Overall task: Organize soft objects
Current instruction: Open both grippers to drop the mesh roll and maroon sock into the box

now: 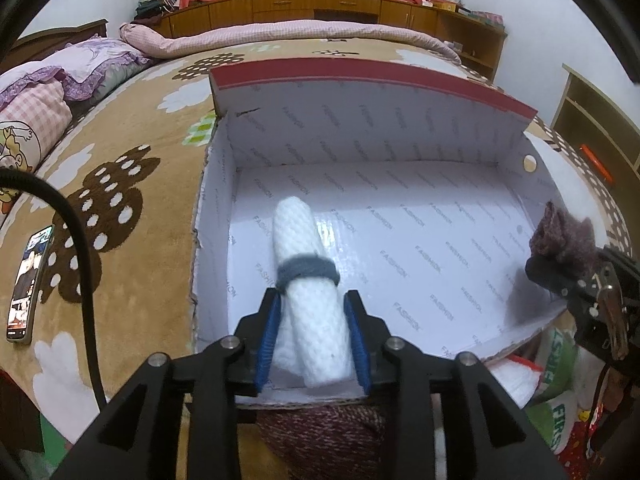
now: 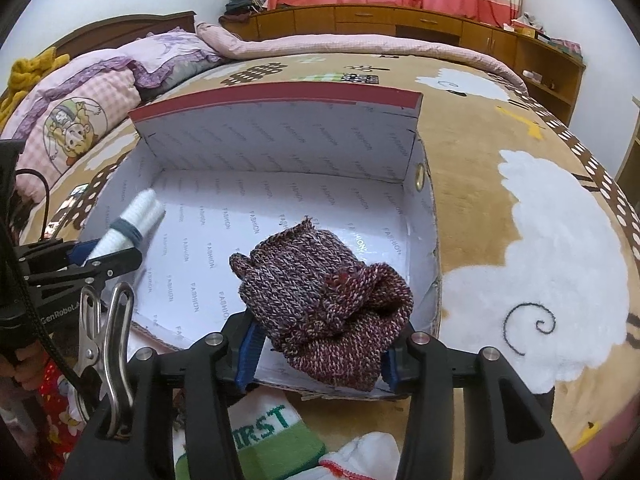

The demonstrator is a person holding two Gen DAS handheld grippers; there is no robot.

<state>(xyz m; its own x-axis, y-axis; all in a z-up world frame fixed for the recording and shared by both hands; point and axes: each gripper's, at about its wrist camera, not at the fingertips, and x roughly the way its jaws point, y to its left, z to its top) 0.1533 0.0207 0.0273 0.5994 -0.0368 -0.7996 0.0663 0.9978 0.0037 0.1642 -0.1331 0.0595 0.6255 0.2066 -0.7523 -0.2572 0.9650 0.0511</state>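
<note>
– White open-weave sock roll, grey band round its middle. It lies lengthwise between the blue pads of the left gripper, far end pointing to 12 and down over the box floor.

– Gripped or let go?

– Can't tell. Pads flank it close both sides, but whether they press isn't clear. Same w/ the right gripper: a maroon-and-grey marled knit sock, bunched and folded over, fills the gap between its pads, but pressure isn't visible.

– Where's that one vs the box?

– Over the near rim, at the 5 o'clock corner of the cardboard box. The white roll is on the 9 o'clock side. The floor between them is bare, printed white.

– Edges?

– Low ragged side walls; the tall lid flap stands up at 12, red strip along its top. The near rim sits just under both grippers.

– Outside the box?

– Brown plush bed cover all round. Phone at 9 in the left view, black cable beside it. More socks at 6, incl. a green-white one.
</note>
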